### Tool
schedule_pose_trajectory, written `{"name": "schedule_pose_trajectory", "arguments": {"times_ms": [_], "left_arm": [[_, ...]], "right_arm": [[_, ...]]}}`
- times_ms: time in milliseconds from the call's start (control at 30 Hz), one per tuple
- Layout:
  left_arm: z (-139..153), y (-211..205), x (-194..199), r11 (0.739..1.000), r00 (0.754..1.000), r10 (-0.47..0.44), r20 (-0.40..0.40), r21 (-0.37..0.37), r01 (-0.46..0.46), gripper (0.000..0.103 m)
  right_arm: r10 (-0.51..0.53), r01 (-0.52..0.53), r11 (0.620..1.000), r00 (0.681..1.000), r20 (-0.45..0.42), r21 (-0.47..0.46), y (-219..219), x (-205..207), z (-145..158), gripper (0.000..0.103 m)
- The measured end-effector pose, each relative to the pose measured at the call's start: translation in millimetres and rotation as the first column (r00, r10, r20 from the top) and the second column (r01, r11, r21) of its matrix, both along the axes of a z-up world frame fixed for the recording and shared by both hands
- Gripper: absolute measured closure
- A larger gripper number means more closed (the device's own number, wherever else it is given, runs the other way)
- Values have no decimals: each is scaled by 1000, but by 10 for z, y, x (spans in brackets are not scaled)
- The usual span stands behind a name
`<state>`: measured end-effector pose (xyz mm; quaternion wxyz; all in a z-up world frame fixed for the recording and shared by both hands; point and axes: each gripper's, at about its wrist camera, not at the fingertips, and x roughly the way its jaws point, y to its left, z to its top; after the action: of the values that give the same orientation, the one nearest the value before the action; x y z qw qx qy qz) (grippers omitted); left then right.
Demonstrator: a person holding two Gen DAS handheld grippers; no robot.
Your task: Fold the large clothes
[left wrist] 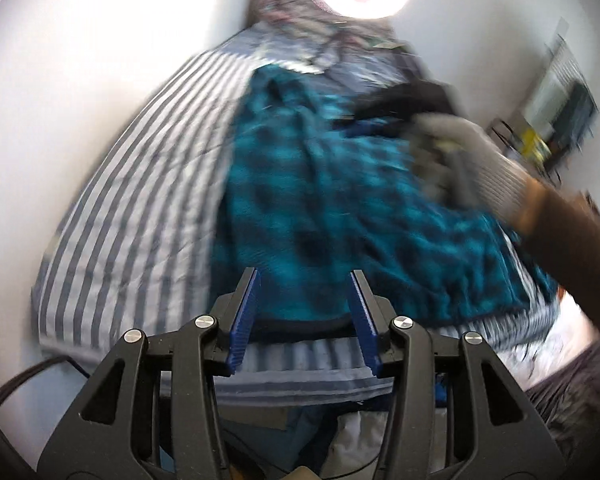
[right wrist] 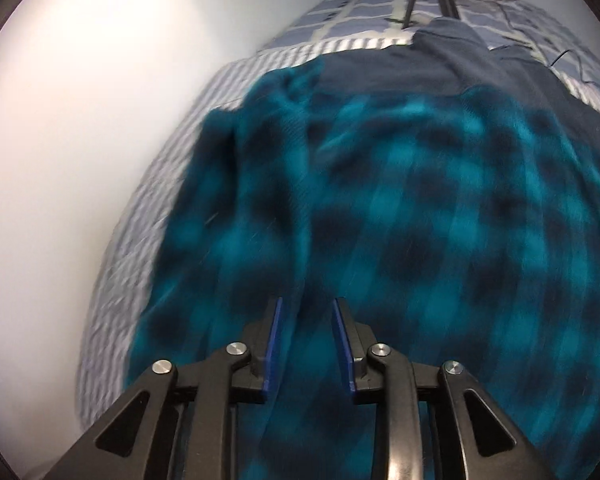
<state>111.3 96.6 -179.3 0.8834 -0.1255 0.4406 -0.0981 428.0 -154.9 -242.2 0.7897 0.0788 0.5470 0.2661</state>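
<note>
Left fingers apart, nothing between, tilted down over near hem of teal checked shirt. Right fingers apart too, hovering just above same shirt, cloth not pinched. Shirt spread on striped bed, navy cloth beyond. Gloved right hand reaches across, blurred, probably mid-swing. Next: grab hem corners, lift evenly, fold flat.

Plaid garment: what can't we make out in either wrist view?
- Plaid garment: right wrist view, motion blur hides fold lines and edges; the frame cuts off its right side.
- Right gripper: left wrist view, smeared; jaws unreadable there.
- Dark item behind it: left wrist view, blurred and partly covered, can't identify.
- Shelf clutter: too small.
</note>
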Motion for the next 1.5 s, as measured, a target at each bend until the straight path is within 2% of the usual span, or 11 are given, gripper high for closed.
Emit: {"name": "schedule_pose_trajectory", "arguments": {"times_ms": [233, 333, 367, 467, 633, 767, 833, 900, 967, 1333, 1500], "left_arm": [[-481, 181, 173, 991, 984, 61, -169, -104, -79, 57], [-585, 180, 280, 987, 978, 75, -197, -125, -101, 71], [-609, 170, 311, 987, 976, 74, -203, -127, -101, 91], [-632, 189, 331, 986, 973, 93, -211, -116, -119, 99], [-504, 385, 164, 980, 973, 146, -177, -106, -166, 99], [-559, 388, 163, 985, 974, 132, -186, -87, -150, 99], [-539, 408, 138, 983, 974, 131, -187, -100, -151, 86], [-448, 444, 62, 980, 978, 148, -151, -112, -165, 50], [-399, 499, 1, 977, 979, 167, -117, -115, -180, 43], [-776, 503, 295, 953, 951, 168, -260, -205, -225, 45], [-858, 562, 368, 953, 946, 155, -283, -210, -219, 81]], "right_arm": [[97, -94, 994, 994, -47, 53, -97, -708, -60, 70], [100, -97, 994, 993, -66, 53, -90, -800, -153, 73], [100, -95, 994, 992, -74, 62, -83, -827, -180, 76], [118, -111, 990, 989, -85, 85, -54, -974, -184, 95], [130, -128, 989, 991, -18, 69, 1, -1113, -14, 103], [163, -163, 985, 987, -12, -56, 130, -1189, -118, 103], [172, -172, 983, 985, -7, -72, 117, -1216, -73, 99], [162, -160, 986, 986, 37, -51, 33, -1249, 97, 95], [149, -146, 989, 984, 95, -35, -27, -1225, 281, 79], [57, -63, 998, 957, 286, 14, 361, -284, 618, 76], [33, -23, 999, 958, 286, -39, 640, 164, 371, 78]]}}
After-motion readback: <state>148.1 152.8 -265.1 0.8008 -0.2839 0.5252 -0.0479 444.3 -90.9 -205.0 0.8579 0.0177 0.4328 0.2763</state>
